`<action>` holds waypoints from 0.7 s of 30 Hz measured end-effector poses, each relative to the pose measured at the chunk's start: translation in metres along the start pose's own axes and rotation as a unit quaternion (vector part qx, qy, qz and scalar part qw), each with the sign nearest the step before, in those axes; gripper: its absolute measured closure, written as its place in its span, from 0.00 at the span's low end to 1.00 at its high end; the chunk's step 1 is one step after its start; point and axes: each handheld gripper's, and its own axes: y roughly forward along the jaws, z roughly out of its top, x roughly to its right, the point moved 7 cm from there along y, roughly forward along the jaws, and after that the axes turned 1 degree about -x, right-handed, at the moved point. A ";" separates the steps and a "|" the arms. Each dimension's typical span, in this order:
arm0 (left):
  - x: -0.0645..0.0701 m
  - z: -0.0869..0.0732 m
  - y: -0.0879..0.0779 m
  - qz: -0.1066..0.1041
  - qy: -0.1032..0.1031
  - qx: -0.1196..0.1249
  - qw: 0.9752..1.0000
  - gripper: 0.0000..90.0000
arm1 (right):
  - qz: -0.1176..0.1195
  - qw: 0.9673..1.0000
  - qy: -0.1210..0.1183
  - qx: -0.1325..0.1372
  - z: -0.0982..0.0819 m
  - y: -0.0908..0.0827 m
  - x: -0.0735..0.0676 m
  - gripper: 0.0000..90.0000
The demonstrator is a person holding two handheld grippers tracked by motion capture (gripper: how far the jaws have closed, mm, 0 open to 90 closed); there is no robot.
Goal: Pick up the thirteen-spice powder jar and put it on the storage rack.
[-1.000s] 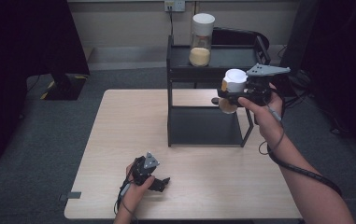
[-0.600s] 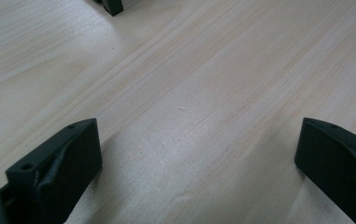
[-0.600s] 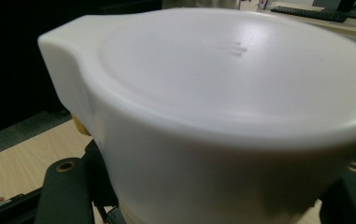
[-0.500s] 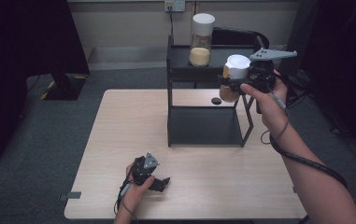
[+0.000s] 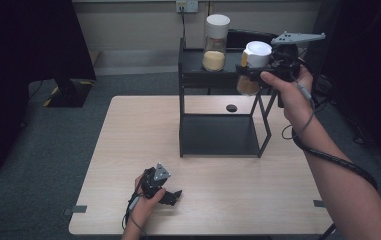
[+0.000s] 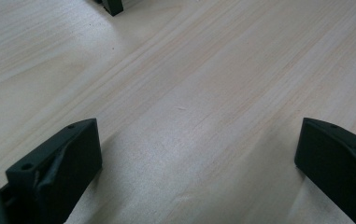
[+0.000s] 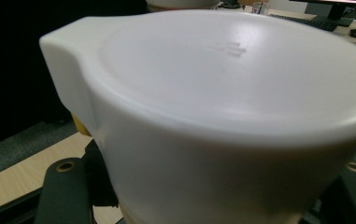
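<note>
Holding a white-lidded jar [image 5: 252,67] clamped, the right gripper [image 5: 265,70] should lower it straight onto the shelf [image 5: 193,62], at three o'clock of the other jar [image 5: 215,42]; left gripper [image 5: 165,195] rests wide apart.

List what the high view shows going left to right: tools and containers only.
Left tool, open on the table → white-lidded jar on the black rack's top shelf → second white-lidded jar, held in the right tool at the rack's right end.
</note>
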 end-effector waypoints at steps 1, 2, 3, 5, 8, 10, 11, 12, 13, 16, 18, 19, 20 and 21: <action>0.000 0.000 0.000 0.000 0.000 0.000 1.000 0.00 | -0.001 1.000 0.002 0.000 0.002 0.000 0.001 0.34; 0.000 0.000 0.000 0.000 0.000 0.000 1.000 0.00 | -0.002 1.000 0.003 0.000 0.005 -0.001 0.002 0.34; 0.000 0.000 0.000 0.000 0.000 0.000 1.000 0.00 | -0.003 1.000 0.004 0.002 0.007 -0.001 0.003 0.34; 0.000 0.000 0.000 0.000 0.000 0.000 1.000 0.00 | -0.008 1.000 0.003 0.004 0.012 -0.002 0.004 0.34; 0.000 0.000 0.000 0.000 0.000 0.001 1.000 0.00 | -0.012 1.000 0.006 0.009 0.019 -0.004 0.006 0.34; 0.000 0.000 0.000 0.000 0.001 -0.001 1.000 0.00 | -0.016 1.000 0.008 0.009 0.025 -0.005 0.008 0.34; 0.000 0.000 0.000 0.000 0.001 -0.001 1.000 0.00 | -0.019 1.000 0.006 0.010 0.027 -0.004 0.009 0.34; 0.000 0.000 0.000 0.000 0.001 -0.001 1.000 0.00 | -0.022 1.000 0.006 0.008 0.030 -0.004 0.010 0.34; 0.000 0.000 0.000 0.000 0.000 -0.001 1.000 0.00 | -0.027 1.000 0.004 0.009 0.032 -0.003 0.010 0.34; 0.000 0.000 0.000 0.000 0.000 -0.001 1.000 0.00 | -0.037 0.999 0.006 0.008 0.037 0.002 0.014 0.34; 0.000 0.000 0.000 0.000 0.001 -0.001 1.000 0.00 | -0.043 0.999 0.010 0.009 0.039 0.006 0.016 0.34; 0.000 0.000 0.000 0.000 0.001 -0.001 1.000 0.00 | -0.045 0.999 0.011 0.009 0.039 0.008 0.018 0.34; 0.000 0.000 0.000 0.000 0.002 -0.002 1.000 0.00 | -0.049 0.999 0.011 0.010 0.040 0.011 0.019 0.34; 0.000 0.000 0.000 0.000 0.001 -0.001 1.000 0.00 | -0.057 0.998 0.013 0.008 0.042 0.016 0.022 0.34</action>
